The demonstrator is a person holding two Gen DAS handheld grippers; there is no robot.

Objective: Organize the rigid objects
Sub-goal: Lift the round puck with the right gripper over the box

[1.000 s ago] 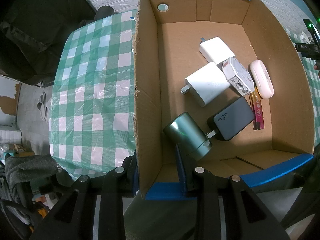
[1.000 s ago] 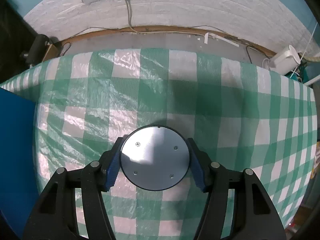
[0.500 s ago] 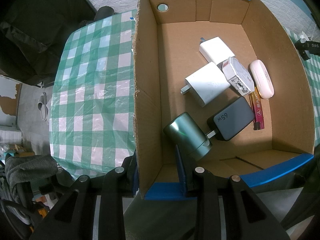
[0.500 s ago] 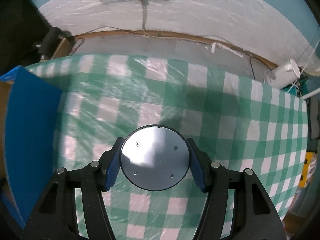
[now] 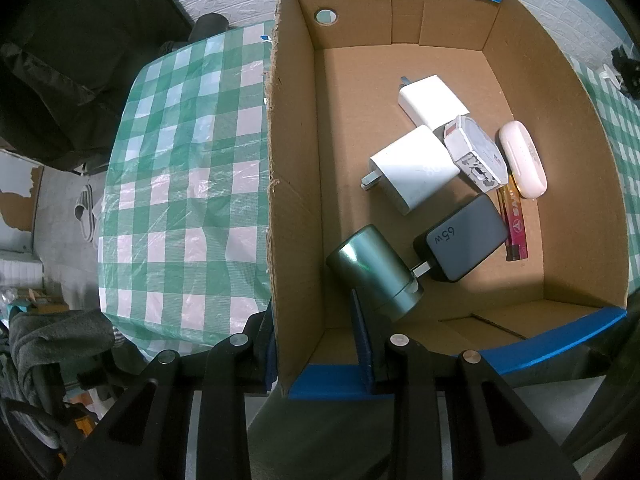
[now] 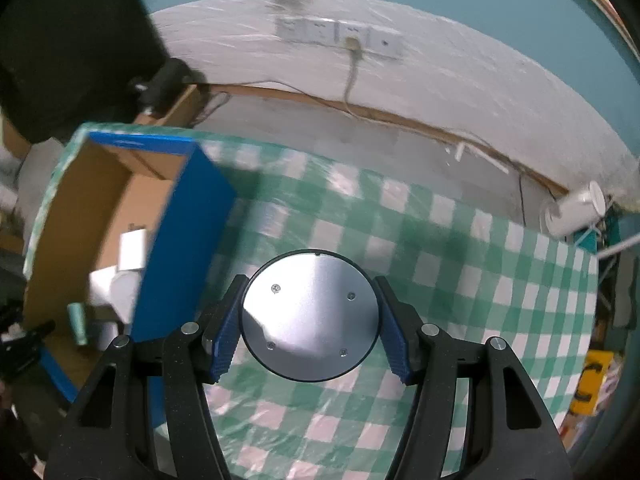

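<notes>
A cardboard box [image 5: 294, 184] with blue-taped rims stands on a green checked tablecloth. My left gripper [image 5: 316, 344] is shut on the box's near left corner wall. Inside lie a green metal cylinder [image 5: 374, 270], a black 65W charger [image 5: 464, 238], two white chargers [image 5: 412, 168], a grey-white block [image 5: 474, 154], a pink case [image 5: 522, 158] and a lighter [image 5: 514, 224]. My right gripper [image 6: 310, 326] is shut on a round silver disc [image 6: 310, 316], held above the tablecloth to the right of the box [image 6: 180, 248].
The checked tablecloth [image 6: 460, 300] spreads right of the box and to its left [image 5: 184, 184]. A white brick wall with a socket strip [image 6: 340, 36] stands behind. A white kettle [image 6: 576, 208] sits off the table's far right.
My right gripper has risen and swung left with the disc, bringing the box into its view. The left gripper and the box have not moved.
</notes>
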